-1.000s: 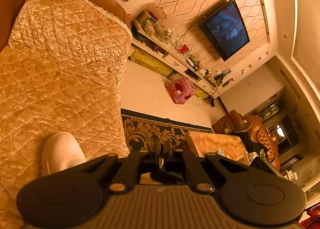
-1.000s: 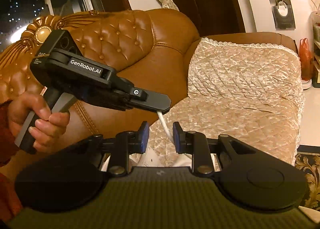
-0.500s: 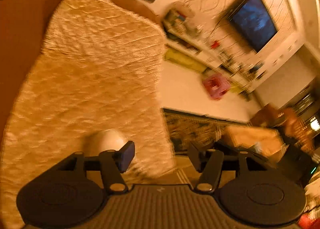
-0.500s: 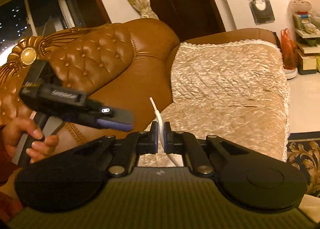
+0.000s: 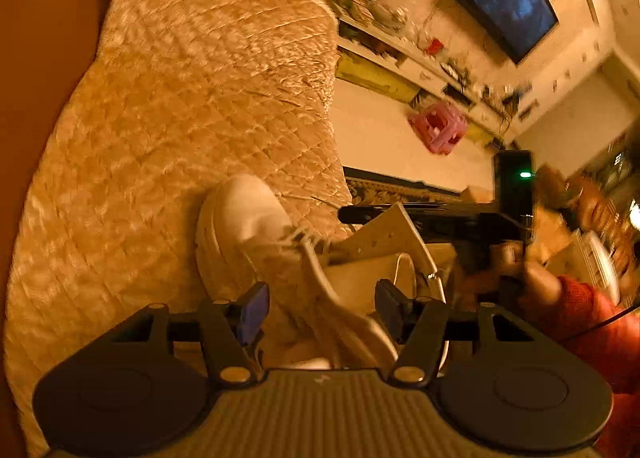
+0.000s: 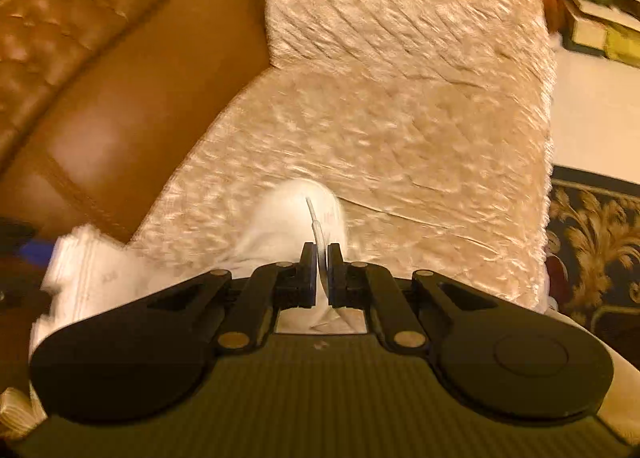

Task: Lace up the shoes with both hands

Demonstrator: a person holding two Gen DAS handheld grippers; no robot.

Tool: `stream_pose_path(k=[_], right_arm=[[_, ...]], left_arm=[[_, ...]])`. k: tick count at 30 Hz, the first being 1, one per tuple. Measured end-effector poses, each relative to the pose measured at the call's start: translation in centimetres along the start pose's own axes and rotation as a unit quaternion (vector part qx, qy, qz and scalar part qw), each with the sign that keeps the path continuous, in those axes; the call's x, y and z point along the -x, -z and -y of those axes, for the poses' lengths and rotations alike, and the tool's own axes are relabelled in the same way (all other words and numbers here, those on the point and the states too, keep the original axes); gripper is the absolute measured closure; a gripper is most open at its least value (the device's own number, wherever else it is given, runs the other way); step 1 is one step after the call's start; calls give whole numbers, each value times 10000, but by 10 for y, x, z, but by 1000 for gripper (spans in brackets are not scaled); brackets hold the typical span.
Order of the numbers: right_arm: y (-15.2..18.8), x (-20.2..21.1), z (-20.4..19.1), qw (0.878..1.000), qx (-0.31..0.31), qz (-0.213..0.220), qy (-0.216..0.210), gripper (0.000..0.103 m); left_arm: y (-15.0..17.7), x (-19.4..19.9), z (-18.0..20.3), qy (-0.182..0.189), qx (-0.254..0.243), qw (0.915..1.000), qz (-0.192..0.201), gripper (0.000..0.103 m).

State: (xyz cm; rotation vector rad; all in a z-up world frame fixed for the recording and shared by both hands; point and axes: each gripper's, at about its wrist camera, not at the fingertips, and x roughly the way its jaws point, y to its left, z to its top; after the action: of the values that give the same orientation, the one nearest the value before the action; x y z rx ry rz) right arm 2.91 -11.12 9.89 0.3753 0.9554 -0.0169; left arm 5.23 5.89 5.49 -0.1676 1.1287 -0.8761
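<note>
A white sneaker (image 5: 256, 234) lies on the quilted sofa cover (image 5: 180, 97), toe pointing away from me. My left gripper (image 5: 318, 306) hangs open over the shoe's heel end, nothing between its blue pads. A white lace (image 5: 316, 262) runs from the eyelets toward it. In the left wrist view the right gripper's black body (image 5: 460, 217) reaches in from the right over the raised tongue (image 5: 384, 234), held by a hand (image 5: 516, 266). In the right wrist view my right gripper (image 6: 319, 272) is shut on the white lace (image 6: 318, 234), its tip sticking up above the shoe's toe (image 6: 288, 217).
Brown leather sofa back (image 6: 100, 57) rises on the left. White paper (image 6: 84, 278) lies at the left beside the shoe. A patterned dark rug (image 6: 592, 242) and pale floor (image 5: 384, 141) with a pink stool (image 5: 440, 129) lie beyond the cushion's edge. A red sleeve (image 5: 592, 330) is at right.
My left gripper let go, opened wide and dropped toward the shoe, which now fills its view. My right gripper closed on the lace and swung down over the shoe.
</note>
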Motion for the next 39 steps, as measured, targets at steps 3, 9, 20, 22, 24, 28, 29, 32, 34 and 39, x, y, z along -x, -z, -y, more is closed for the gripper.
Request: stream_pose_path(k=[3, 9, 20, 22, 24, 28, 29, 32, 34, 39], right_arm=[[-3, -18, 7, 9994, -219, -218, 155, 95], [-2, -36, 13, 9967, -379, -547, 460, 87], [-54, 8, -33, 9903, -437, -226, -1301, 64], [-54, 12, -54, 9877, -114, -340, -1521, 64], [-47, 13, -71, 9881, 237, -473, -1442, 64], [-34, 13, -77, 9882, 429, -673, -1306, 64], [-31, 14, -74, 9889, 377, -716, -1248, 64], [-26, 25, -62, 9904, 63, -681, -1201, 64], [-27, 40, -54, 9887, -243, -491, -1392, 64], [-29, 58, -74, 9895, 169, -360, -1390, 64]], left_arm=[[15, 3, -18, 199, 318, 9993, 77, 34], [27, -1, -34, 575, 455, 9972, 161, 33], [30, -30, 15, 787, -639, 9948, 68, 25], [29, -32, 16, 789, -673, 9946, 53, 25], [28, -33, 17, 790, -706, 9944, 38, 25], [26, -33, 27, 690, -931, 9933, -1, 26], [24, -34, 30, 664, -1004, 9927, -10, 26], [22, -35, 41, 600, -1247, 9904, -15, 26], [21, -36, 46, 675, -1338, 9887, -12, 26], [18, -39, 54, 780, -1446, 9864, -33, 25]])
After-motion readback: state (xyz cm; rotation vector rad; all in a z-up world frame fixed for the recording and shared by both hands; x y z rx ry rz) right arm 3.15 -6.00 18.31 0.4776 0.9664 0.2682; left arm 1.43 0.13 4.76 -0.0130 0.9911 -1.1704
